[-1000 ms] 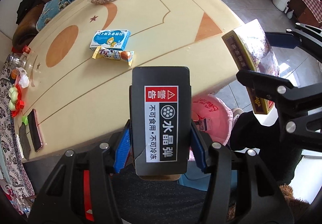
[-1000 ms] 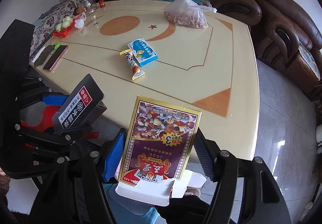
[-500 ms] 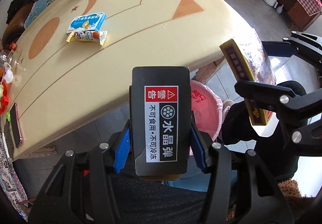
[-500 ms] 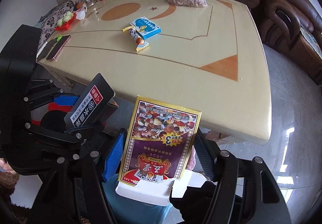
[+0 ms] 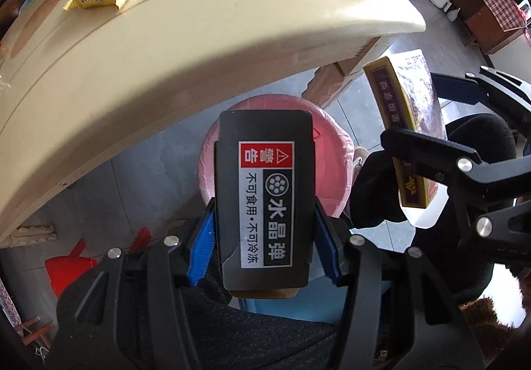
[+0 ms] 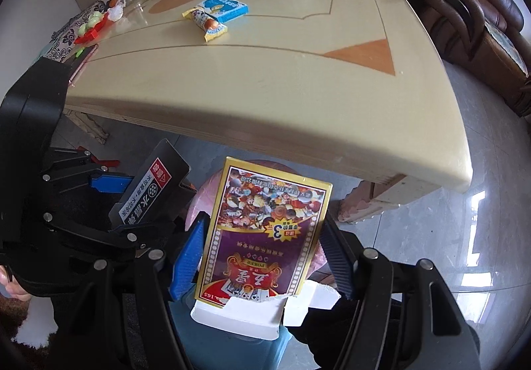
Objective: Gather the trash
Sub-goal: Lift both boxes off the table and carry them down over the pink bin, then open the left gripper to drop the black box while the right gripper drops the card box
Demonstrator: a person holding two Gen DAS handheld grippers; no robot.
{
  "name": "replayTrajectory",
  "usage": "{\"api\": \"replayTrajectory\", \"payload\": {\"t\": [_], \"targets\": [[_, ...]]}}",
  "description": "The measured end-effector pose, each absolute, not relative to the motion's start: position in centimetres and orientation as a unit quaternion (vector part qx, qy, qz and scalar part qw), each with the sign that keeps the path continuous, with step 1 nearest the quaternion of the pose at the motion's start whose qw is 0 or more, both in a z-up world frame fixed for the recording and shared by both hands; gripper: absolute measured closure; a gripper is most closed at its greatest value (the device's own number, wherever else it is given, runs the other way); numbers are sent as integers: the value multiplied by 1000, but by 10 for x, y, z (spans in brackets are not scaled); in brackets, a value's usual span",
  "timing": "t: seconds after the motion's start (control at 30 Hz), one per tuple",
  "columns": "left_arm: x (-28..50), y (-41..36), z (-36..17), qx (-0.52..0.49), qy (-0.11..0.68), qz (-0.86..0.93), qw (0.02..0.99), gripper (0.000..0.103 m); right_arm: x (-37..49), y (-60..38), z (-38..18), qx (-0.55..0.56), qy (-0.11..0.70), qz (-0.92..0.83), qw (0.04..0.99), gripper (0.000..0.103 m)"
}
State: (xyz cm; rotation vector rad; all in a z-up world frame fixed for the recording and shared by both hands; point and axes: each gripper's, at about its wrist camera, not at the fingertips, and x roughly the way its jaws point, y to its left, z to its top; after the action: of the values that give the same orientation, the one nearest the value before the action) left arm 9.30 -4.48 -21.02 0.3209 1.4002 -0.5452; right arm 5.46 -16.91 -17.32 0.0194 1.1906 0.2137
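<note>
Left wrist view: your left gripper (image 5: 264, 237) has its fingers clenched on the black box (image 5: 265, 200), dead centre, over the pink-lined bin (image 5: 335, 170). At three o'clock, the right gripper (image 5: 441, 137) carries the card box (image 5: 398, 124).

Right wrist view: your right gripper (image 6: 262, 253) fingers grasp the card box (image 6: 265, 233) at six o'clock, below the surface (image 6: 265, 77) edge. The snack wrapper (image 6: 205, 23) and blue carton (image 6: 225, 8) lie at eleven.

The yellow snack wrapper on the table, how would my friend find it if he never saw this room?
Start at the big cream table with orange shapes. Near its middle, toward the sofa side, a blue box lies flat, and the yellow snack wrapper lies right against it on the nearer side. It is the only crinkly yellow packet, with an orange spot.
</note>
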Motion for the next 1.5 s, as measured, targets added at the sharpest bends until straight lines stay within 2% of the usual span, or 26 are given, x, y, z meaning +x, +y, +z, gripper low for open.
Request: {"api": "replayTrajectory", "payload": {"t": [0.2,0.33,0.4,0.5,0.73,0.83,0.93,0.97,1.03,1.5], "targets": [[93,-40,-252,115,660,-235,704,50,56,-178,-222,53,578,84,810,38],[97,-41,-282,90,673,-241,694,64,63,-183,-257,83,590,78,800,38],[105,-42,-305,96,689,-210,687,67,69,-181,-279,74,595,67,797,38],[110,-41,-321,71,704,-214,673,67,78,-179,-311,80,612,62,785,38],[120,-42,-354,80,729,-189,652,67,94,-173,-367,85,652,73,749,37],[124,-42,-353,81,732,-185,651,65,98,-173,-375,90,658,75,744,37],[126,-42,-355,82,731,-181,653,54,99,-171,-378,81,661,74,742,35],[126,-41,-355,83,731,-179,654,54,99,-169,-379,81,662,73,741,25],[127,-40,-356,81,732,-173,654,46,100,-170,-380,77,661,67,744,21],[127,-38,-355,78,733,-173,654,44,97,-176,-378,85,658,63,745,21]]}}
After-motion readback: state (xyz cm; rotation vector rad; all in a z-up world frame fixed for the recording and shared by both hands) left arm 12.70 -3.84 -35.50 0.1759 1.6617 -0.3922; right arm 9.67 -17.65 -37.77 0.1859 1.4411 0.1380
